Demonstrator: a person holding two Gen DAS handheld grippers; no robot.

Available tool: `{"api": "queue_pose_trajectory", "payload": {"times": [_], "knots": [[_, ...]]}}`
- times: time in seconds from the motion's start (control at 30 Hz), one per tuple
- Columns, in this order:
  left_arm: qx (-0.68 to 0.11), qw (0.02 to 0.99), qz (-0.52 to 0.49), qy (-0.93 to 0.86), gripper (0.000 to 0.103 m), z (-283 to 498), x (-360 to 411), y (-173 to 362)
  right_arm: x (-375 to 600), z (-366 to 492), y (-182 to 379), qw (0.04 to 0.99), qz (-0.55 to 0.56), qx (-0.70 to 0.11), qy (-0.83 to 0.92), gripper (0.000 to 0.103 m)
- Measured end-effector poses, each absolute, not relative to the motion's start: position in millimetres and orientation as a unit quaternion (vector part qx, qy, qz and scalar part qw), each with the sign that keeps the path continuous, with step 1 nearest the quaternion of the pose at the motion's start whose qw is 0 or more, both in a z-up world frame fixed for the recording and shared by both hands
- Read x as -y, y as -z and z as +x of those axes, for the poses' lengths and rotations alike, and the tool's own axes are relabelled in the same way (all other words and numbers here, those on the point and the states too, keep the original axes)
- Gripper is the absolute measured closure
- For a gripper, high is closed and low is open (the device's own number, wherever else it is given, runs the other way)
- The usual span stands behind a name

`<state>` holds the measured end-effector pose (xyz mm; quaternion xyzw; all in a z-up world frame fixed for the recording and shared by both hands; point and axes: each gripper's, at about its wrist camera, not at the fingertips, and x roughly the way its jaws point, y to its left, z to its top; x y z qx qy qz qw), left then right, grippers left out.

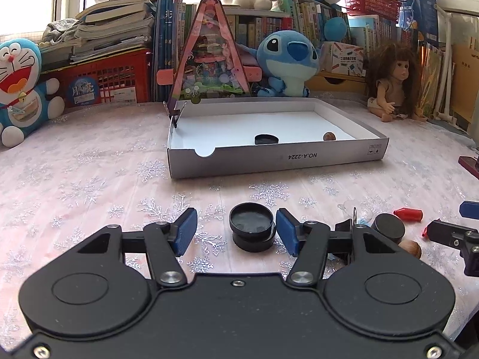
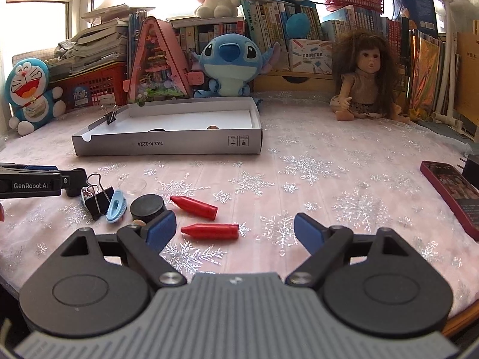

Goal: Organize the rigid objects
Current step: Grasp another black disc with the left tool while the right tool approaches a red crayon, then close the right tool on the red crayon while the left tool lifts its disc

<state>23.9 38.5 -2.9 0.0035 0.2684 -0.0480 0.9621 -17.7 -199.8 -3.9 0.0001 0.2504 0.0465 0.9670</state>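
Right wrist view: two red crayons [image 2: 194, 206], one black puck [image 2: 148, 207].
Right gripper [image 2: 234, 230] apart, empty; wooden nut [image 2: 138, 223] half hidden behind finger.

White shallow box [image 1: 278, 157] on desk holds a black disc [image 1: 265, 139], a brown nut [image 1: 328, 136]; binder clip [image 1: 176, 113] on its corner. Loose on desk: black round lid [image 1: 251, 227], black puck [image 2: 148, 206], two red cones [image 2: 194, 207] [image 2: 210, 231], blue clip [image 2: 115, 206], black binder clip [image 2: 97, 199].

The left claw [image 1: 236, 231] points slightly downward with its jaws partly apart; the right claw [image 2: 234, 229] gapes wide, also angled down.
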Motion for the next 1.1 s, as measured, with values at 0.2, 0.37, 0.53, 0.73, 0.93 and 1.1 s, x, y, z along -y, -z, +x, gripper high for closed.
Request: {"api": "queue_pose_trajectory", "payload": {"times": [0.2,0.37,0.53,0.73,0.93,1.1], "knots": [[-0.288,0.956,0.003,0.051,0.047,30.6,-35.8,9.2,195.0,-18.2,10.3,0.97,-0.012,-0.242,-0.032,0.013],[-0.282,0.958,-0.001,0.055,0.054,29.3,-35.9,8.2,192.5,-17.4,13.3,0.969,-0.011,-0.244,-0.038,0.019],[-0.278,0.959,-0.001,0.059,0.063,29.7,-35.1,7.2,187.4,-19.6,13.2,0.969,-0.019,-0.243,-0.052,0.031],[-0.271,0.961,-0.007,0.062,0.073,27.3,-34.5,3.0,182.9,-18.8,10.1,0.966,-0.028,-0.247,-0.072,0.053],[-0.258,0.964,-0.007,0.065,0.073,22.2,-35.6,-7.9,185.1,-19.0,3.9,0.967,-0.022,-0.241,-0.077,0.054],[-0.257,0.964,-0.018,0.067,0.073,21.8,-38.6,-15.0,187.7,-17.8,-4.0,0.97,-0.019,-0.231,-0.077,0.054]]}}
